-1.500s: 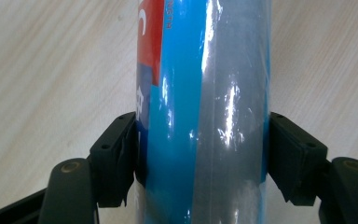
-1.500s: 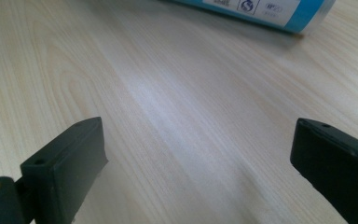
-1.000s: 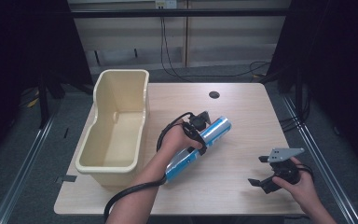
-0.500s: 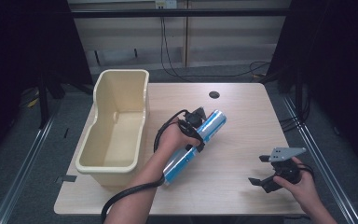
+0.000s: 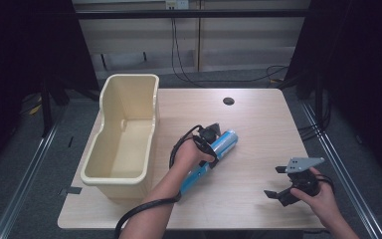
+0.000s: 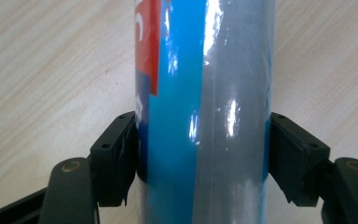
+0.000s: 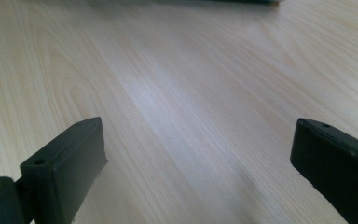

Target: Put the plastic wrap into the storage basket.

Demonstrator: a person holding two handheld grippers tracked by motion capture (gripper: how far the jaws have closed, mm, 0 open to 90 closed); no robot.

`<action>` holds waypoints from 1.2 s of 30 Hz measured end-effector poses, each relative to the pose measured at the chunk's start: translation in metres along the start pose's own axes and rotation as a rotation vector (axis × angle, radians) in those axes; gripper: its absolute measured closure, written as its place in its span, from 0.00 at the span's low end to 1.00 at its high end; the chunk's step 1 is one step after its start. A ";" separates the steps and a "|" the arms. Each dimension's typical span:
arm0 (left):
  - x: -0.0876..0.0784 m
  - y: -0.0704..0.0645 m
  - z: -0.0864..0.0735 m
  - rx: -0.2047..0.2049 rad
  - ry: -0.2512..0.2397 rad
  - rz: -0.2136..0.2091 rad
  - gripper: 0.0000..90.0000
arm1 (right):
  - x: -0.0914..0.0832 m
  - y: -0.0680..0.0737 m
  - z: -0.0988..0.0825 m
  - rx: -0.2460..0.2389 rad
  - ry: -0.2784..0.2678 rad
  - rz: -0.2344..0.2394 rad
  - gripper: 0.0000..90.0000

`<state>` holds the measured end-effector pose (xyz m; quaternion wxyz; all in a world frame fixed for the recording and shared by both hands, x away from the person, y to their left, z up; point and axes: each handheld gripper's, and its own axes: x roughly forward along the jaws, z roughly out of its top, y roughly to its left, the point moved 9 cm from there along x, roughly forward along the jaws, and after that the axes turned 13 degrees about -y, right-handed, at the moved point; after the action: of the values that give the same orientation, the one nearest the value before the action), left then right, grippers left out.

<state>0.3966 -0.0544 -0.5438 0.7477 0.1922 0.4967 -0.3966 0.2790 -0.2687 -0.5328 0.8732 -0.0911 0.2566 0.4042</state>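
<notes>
Step in hand: setting the blue cylindrical canister [image 5: 214, 153] down on the counter [image 5: 258, 124]. The left gripper [image 6: 200, 154] jaws pinch its middle; the right gripper [image 5: 287, 185] jaws stand spread, empty. The canister lies mid-counter, just right of the cream plastic bin [image 5: 124, 134], long axis diagonal, far end pointing away and right. Next move, likely: release and withdraw.

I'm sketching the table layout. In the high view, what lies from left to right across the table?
Cream tub → left tool clamped on the blue tube → right tool, jaws apart.
</notes>
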 end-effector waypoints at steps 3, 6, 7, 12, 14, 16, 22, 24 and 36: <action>0.005 -0.001 -0.003 -0.019 -0.008 0.007 0.33 | 0.000 0.000 0.000 -0.003 -0.001 0.000 0.03; 0.013 -0.002 -0.008 -0.014 0.023 0.025 0.35 | -0.002 -0.001 0.001 0.004 -0.007 0.000 0.03; 0.012 -0.001 -0.008 -0.034 0.027 0.030 0.35 | -0.002 -0.001 0.001 0.003 -0.009 0.001 0.03; 0.004 -0.002 -0.010 -0.109 0.062 -0.002 0.36 | -0.002 -0.002 0.000 0.005 -0.009 0.004 0.03; 0.000 -0.002 -0.009 -0.108 0.054 -0.004 0.36 | -0.002 -0.002 0.000 0.003 -0.008 -0.001 0.03; -0.012 0.001 -0.007 -0.108 0.047 0.013 0.36 | -0.002 -0.002 0.001 0.010 -0.010 -0.004 0.03; -0.041 0.005 0.000 -0.143 0.037 0.015 0.36 | -0.002 -0.002 0.002 0.001 -0.013 -0.001 0.03; -0.050 0.006 0.003 -0.128 0.029 0.014 0.36 | -0.001 -0.002 0.002 -0.004 -0.015 0.002 0.03; -0.103 0.006 0.018 -0.146 0.005 0.001 0.36 | 0.000 0.000 0.003 -0.004 -0.012 0.005 0.03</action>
<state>0.3924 -0.0216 -0.4447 0.7588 0.1385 0.5260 -0.3584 0.2797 -0.2673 -0.5308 0.8736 -0.0900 0.2507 0.4073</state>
